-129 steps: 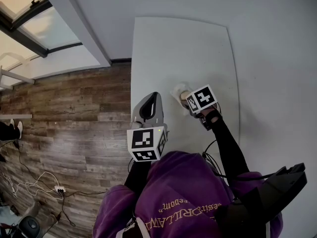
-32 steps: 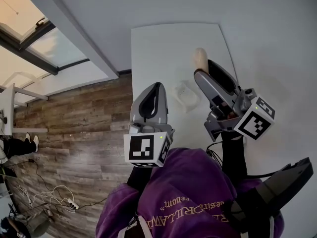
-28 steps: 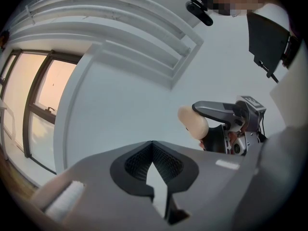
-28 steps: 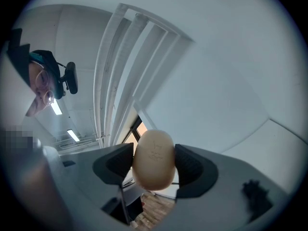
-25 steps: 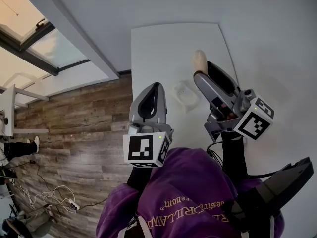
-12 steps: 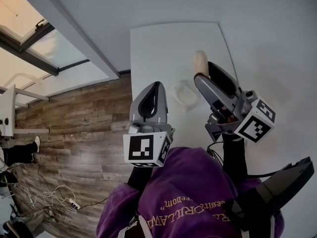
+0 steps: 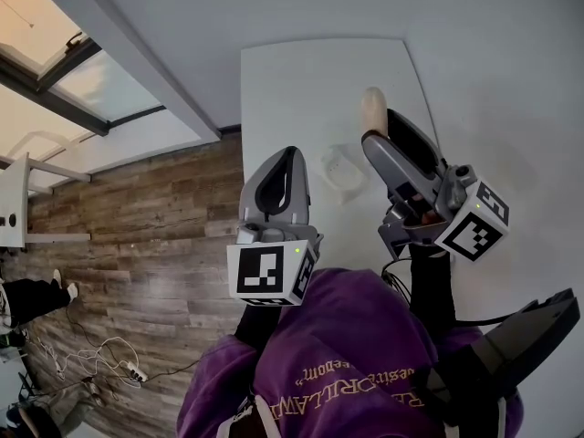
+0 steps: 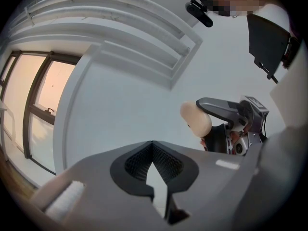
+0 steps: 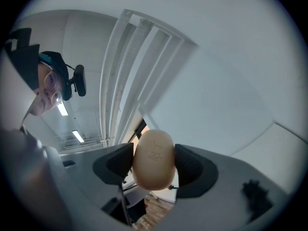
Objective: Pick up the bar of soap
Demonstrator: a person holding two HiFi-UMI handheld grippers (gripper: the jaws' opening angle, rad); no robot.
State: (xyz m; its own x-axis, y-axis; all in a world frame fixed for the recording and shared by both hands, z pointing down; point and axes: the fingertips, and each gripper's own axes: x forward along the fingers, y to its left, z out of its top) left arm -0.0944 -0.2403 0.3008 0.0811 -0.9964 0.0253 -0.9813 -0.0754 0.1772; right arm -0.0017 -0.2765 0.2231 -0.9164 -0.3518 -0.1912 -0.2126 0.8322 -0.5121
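The right gripper (image 9: 155,163) clamps the cream bar of soap (image 9: 154,155) between its dark pads, seen squarely at the centre of its own view. The head view adds placement: the soap is held off the white table (image 7: 292,80), right of centre, near a pale soap dish (image 7: 342,165). The left gripper (image 7: 285,156) sits lower centre, its jaws pressed together on nothing.

Bright, soft daylight from the window (image 8: 48,105), with fisheye warping and dark corners.
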